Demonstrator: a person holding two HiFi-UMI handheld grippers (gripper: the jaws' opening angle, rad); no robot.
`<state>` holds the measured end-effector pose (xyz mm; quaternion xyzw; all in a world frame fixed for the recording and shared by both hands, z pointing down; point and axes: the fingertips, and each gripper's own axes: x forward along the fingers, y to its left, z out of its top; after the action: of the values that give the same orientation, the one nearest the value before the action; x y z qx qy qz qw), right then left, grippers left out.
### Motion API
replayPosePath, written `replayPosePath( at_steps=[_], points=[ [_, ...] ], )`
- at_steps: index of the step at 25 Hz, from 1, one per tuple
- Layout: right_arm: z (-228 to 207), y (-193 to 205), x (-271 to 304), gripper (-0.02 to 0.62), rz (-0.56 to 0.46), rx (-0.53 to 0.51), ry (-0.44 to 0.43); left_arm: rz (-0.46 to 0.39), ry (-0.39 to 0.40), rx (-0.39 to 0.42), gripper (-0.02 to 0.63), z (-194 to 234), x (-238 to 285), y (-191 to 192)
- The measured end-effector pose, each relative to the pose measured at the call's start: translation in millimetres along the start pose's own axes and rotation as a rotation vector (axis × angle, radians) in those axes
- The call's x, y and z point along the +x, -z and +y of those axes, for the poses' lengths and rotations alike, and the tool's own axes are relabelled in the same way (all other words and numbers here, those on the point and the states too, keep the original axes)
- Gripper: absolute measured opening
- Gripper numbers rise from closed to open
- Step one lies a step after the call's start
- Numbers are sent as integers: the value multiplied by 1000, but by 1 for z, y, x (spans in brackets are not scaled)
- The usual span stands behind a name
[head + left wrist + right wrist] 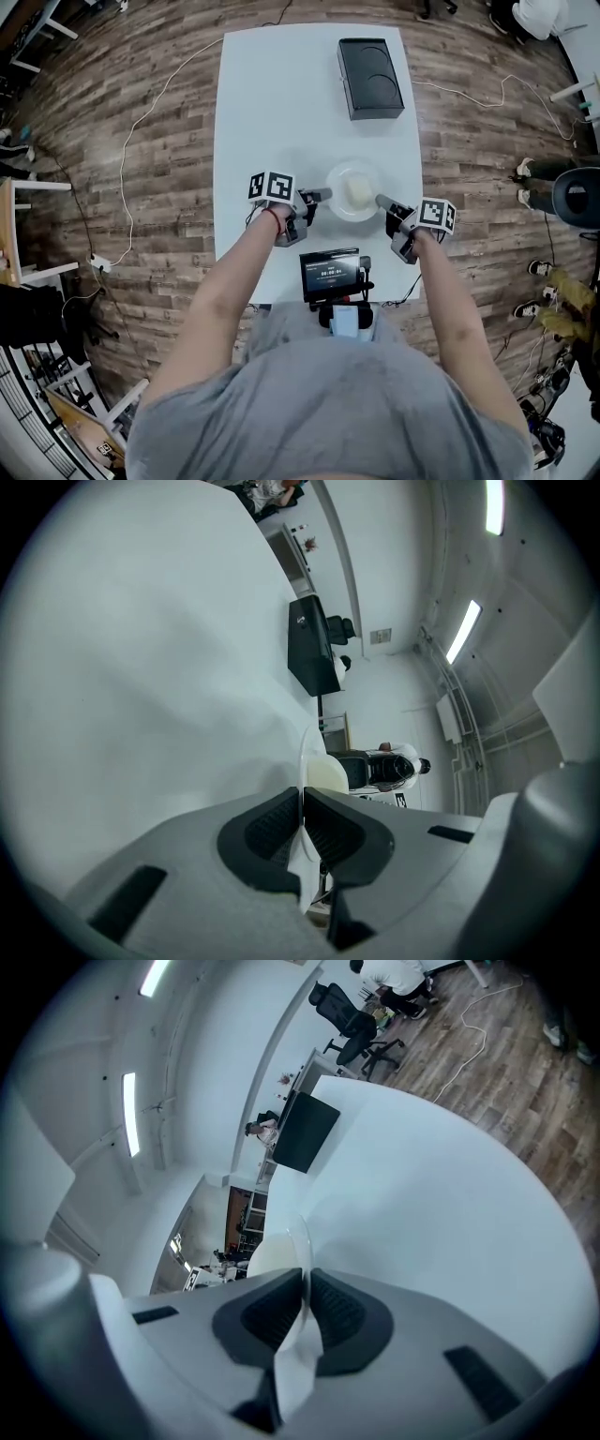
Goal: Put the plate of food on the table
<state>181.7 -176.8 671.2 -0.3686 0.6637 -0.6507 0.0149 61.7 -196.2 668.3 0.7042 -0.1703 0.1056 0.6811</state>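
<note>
A white plate [343, 181] with a pale lump of food [358, 191] is over the near half of the white table [272, 103]. My left gripper [322, 195] is shut on the plate's left rim, and my right gripper [382, 201] is shut on its right rim. In the left gripper view the thin rim [303, 780] runs between the dark pads [267, 832], with the food [326, 774] just beyond. The right gripper view shows the rim [302, 1241] pinched the same way, the food [272, 1252] behind it. Whether the plate touches the table cannot be told.
A black box [369, 77] lies at the far right of the table, also seen as the black box [311, 654] and the black box [303, 1132]. A small screen device [330, 273] sits at the near table edge. Wooden floor, cables and people's feet surround the table.
</note>
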Motion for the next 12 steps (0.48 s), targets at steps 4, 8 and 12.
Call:
replayPosePath(
  at_steps=[4,8,12],
  points=[
    [-8,-2,4,40,-1,5,13,0,-17,-2,28,8,5,-3],
    [-9,-6,8,40,-10,-3,25,0,-23,2,28,12,6,-8],
    [-9,-10,13,40,-23,-9,36,4,-31,11,28,16,7,-15]
  ],
)
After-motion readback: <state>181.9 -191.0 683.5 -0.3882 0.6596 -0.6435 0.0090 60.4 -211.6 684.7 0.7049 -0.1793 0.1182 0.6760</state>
